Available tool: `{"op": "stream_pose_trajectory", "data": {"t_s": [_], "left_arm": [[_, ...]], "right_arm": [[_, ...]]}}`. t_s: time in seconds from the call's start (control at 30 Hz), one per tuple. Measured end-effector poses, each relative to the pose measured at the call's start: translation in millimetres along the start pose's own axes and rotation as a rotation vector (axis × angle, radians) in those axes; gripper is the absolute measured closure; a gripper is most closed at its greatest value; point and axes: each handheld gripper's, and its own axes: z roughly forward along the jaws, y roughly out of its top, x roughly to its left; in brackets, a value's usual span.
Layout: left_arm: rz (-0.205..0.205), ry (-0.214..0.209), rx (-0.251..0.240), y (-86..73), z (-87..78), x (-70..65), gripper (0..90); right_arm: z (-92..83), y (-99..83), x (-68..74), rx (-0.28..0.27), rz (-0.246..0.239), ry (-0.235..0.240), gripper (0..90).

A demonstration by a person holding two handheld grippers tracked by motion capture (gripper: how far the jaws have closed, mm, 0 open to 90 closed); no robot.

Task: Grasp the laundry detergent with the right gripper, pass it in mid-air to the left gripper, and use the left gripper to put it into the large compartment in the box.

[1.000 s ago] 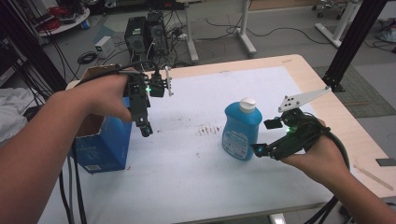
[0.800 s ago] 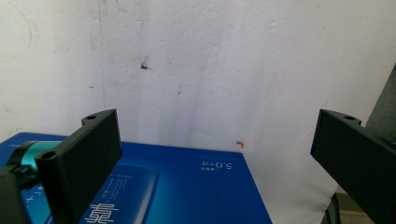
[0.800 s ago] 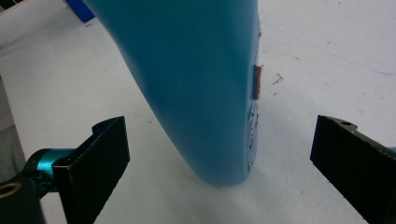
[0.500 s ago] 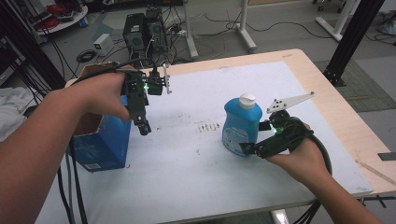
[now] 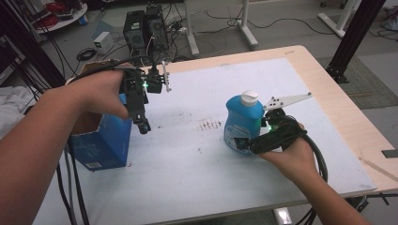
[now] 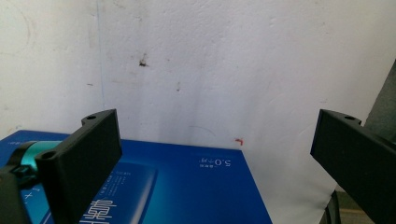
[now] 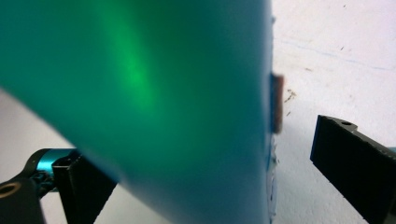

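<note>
One blue bottle (image 5: 243, 123) with white cap, upright on the white table (image 5: 197, 178), between the spread jaws of the right gripper (image 5: 244, 143), left gripper (image 5: 143, 125) open above a blue box (image 5: 101, 145).

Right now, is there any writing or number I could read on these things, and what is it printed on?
"5.0", upside down, on the blue box.
Large white characters on the same box: cut off by the frame and a jaw, unreadable.
White sticker low on the box: too small to read.
Label on the blue bottle: too blurred to read.
</note>
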Motion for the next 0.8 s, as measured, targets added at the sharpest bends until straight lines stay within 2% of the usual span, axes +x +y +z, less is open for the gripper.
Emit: {"op": "stream_pose_trajectory", "data": {"t_s": [0.27,0.47,0.8], "left_arm": [[-0.001,0.003,-0.001,-1.6,-0.4,0.4,1.8],[0.001,0.004,-0.007,-1.0,0.0,-0.2,1.8],[0.001,0.001,-0.005,-0.6,0.5,0.6,1.8]], "right_arm": [[1.0,0.6,4.2,-0.047,-0.024,-0.021,4.1],[1.5,0.4,6.7,-0.07,-0.044,-0.022,11.7],[4.2,-2.7,6.8,-0.097,-0.043,-0.028,14.7]]}}
